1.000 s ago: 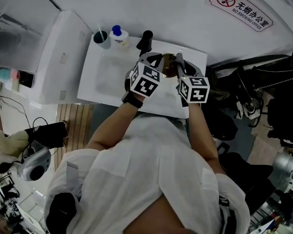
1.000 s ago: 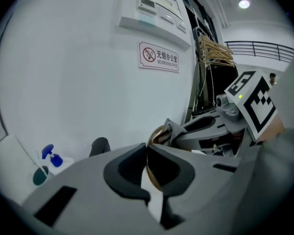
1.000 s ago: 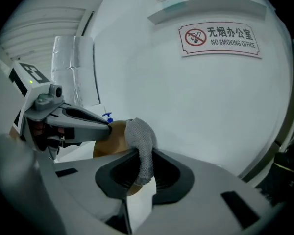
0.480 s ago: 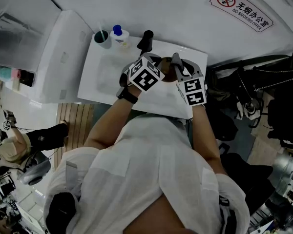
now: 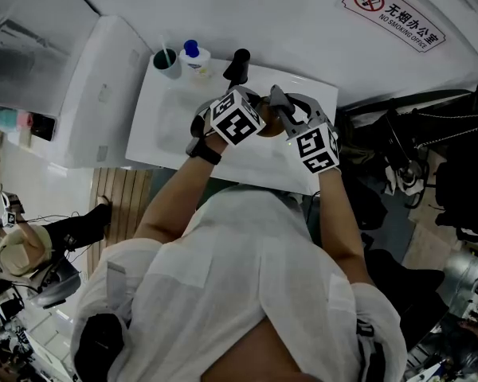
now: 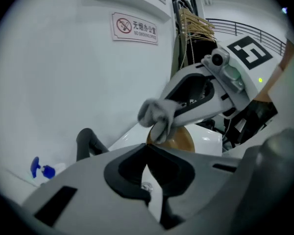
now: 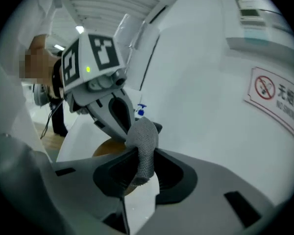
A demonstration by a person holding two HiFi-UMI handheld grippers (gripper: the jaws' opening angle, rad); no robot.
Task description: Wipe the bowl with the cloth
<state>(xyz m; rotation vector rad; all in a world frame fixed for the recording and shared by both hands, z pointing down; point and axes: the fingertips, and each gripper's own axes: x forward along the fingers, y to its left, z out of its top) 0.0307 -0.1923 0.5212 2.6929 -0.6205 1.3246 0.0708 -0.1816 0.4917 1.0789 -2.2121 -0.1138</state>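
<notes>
Brown bowl [image 6: 172, 140] is over the white surface [image 5: 163, 130], its rim clamped in the closed jaws of the left gripper [image 6: 148, 150]; the bowl's contents cannot be made out. The right gripper [image 7: 141, 166], its jaws just opening slightly, pinches the grey cloth [image 7: 143, 136] at the bowl's rim. Only the head view takes in the cup [image 5: 166, 61] beside a blue-capped bottle [image 5: 194, 57] at the far corner.

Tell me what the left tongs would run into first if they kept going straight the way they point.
The brown bowl: it sits right at the shut tips of the left tongs, which look to be pinching its rim already. The grey cloth shows just above it.
</notes>
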